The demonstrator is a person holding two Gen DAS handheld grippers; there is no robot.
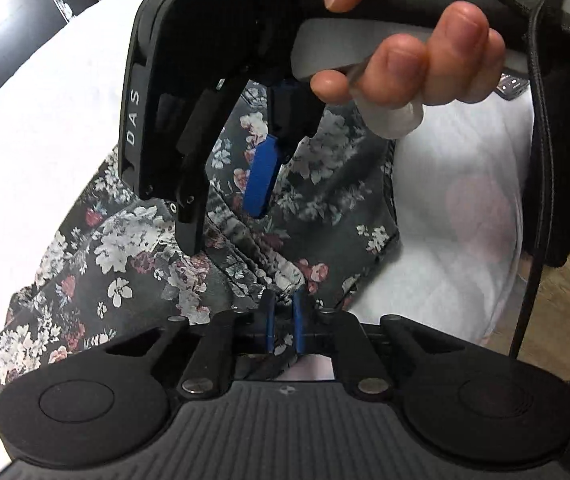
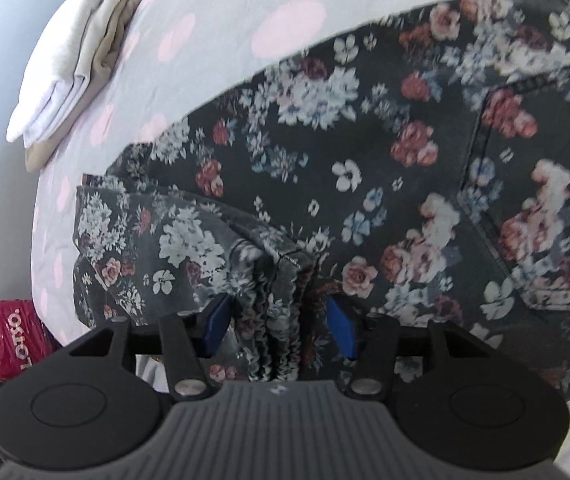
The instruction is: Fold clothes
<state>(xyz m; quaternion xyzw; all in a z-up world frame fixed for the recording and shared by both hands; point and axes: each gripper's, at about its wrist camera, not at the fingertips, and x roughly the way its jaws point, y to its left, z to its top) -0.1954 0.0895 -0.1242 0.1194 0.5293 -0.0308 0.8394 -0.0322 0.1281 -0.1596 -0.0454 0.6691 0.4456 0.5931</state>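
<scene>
A dark floral garment [image 2: 365, 168], charcoal with white, pink and red blossoms (a stitched pocket seam shows on its right side in the right wrist view), lies spread across a bed [image 2: 205, 40] covered in a pale sheet with soft pink dots. The garment's near edge is bunched into several stacked layers, and that thick fold sits between the blue pads of the right gripper [image 2: 281, 324]; its fingers [image 2: 217, 320] stand moderately apart and press on either side of the gathered fabric, holding it. In the left wrist view the same floral cloth [image 1: 133, 264] drapes over the white bed surface [image 1: 457, 208], and the left gripper [image 1: 283, 322] has its blue fingers [image 1: 299, 324] nearly closed, with only a narrow gap, pinching a ridge of the fabric's seam. Just ahead of it the other gripper [image 1: 225, 216] comes down from above, gripped by a bare hand [image 1: 413, 68], one black finger and one blue-padded finger set down on the cloth. At the far left edge of the bed lies a folded stack of white and beige linens [image 2: 69, 64]. Beside the bed, low on the left, sits a red plastic bag [image 2: 9, 332] with white lettering.
</scene>
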